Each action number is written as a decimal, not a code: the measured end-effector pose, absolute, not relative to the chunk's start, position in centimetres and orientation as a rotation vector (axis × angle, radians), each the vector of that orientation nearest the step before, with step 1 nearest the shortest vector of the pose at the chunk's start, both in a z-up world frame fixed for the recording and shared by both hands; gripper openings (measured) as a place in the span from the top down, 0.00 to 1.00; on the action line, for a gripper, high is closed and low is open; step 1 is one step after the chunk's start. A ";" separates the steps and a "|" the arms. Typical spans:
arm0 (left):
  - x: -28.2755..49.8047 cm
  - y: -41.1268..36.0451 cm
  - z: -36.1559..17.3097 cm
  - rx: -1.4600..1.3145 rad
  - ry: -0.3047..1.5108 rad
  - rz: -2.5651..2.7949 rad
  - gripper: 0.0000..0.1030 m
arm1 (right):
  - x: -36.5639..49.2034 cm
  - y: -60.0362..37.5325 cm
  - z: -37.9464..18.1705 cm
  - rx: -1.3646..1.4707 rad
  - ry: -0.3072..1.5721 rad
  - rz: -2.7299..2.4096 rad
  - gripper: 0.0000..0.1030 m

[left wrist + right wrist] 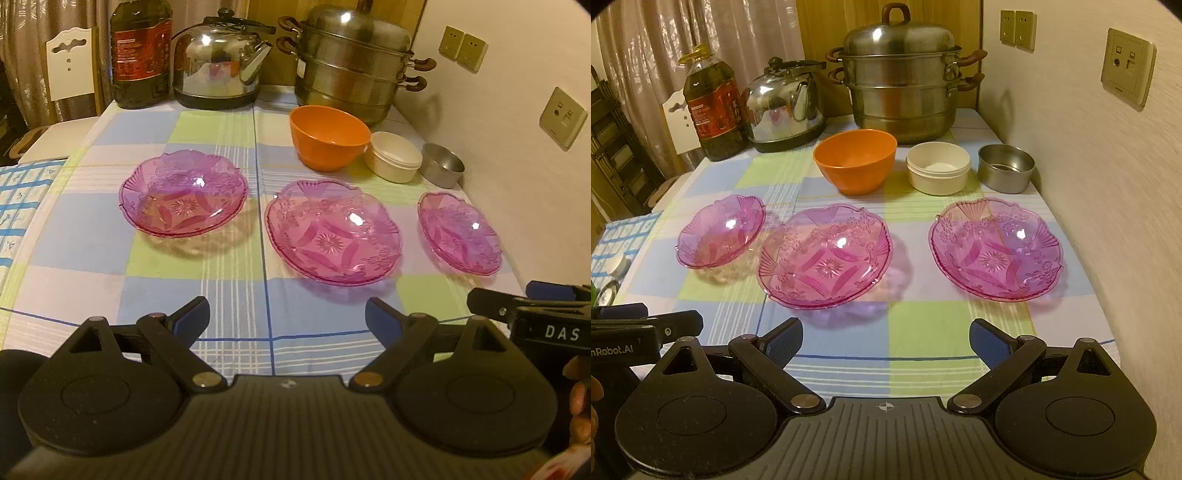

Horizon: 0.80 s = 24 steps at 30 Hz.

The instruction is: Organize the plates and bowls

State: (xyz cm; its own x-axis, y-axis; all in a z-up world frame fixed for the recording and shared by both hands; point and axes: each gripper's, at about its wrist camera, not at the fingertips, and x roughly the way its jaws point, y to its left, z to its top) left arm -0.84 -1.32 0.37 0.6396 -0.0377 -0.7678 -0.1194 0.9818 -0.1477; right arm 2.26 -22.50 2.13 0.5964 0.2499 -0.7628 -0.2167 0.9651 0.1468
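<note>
**Three pink plates in front, three bowls behind**

Checked cloth over the table (923, 332). Front row, all apart from one another: left pink plate (721, 231), seemingly tilted on its near edge; middle pink plate (824, 255) just beside it; right pink plate (996, 249) well apart toward the wall. Same three seen from the left wrist at (183, 192), (334, 232) and (460, 233).

Back row behind the plates: orange bowl (855, 160), then white bowl (938, 168), then steel bowl (1005, 167) nearest the wall, all upright and empty. From the left wrist, orange (329, 137) and white (393, 157) close enough to look touching; steel (442, 165) just beside.

Farther back: oil bottle (713, 107), kettle (783, 107), stacked steamer pot (901, 77).

Left gripper (287, 319) low over the near edge of the table, fingers spread wide, holding nothing. Right gripper (887, 341) likewise, fingers spread, empty, facing the gap between middle and right plates.
</note>
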 end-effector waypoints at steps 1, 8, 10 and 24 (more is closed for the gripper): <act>-0.8 -1.4 0.4 -0.189 0.878 0.046 0.13 | 2.2 -22.5 2.1 0.042 0.891 0.271 0.06; -0.6 -1.6 0.5 -0.181 0.880 0.039 0.13 | 2.2 -22.4 2.0 0.043 0.894 0.277 0.06; -0.6 -1.6 0.4 -0.180 0.881 0.039 0.13 | 2.1 -22.5 2.0 0.043 0.894 0.277 0.06; -0.6 -1.7 0.3 -0.181 0.880 0.040 0.13 | 2.1 -22.4 2.0 0.043 0.894 0.277 0.06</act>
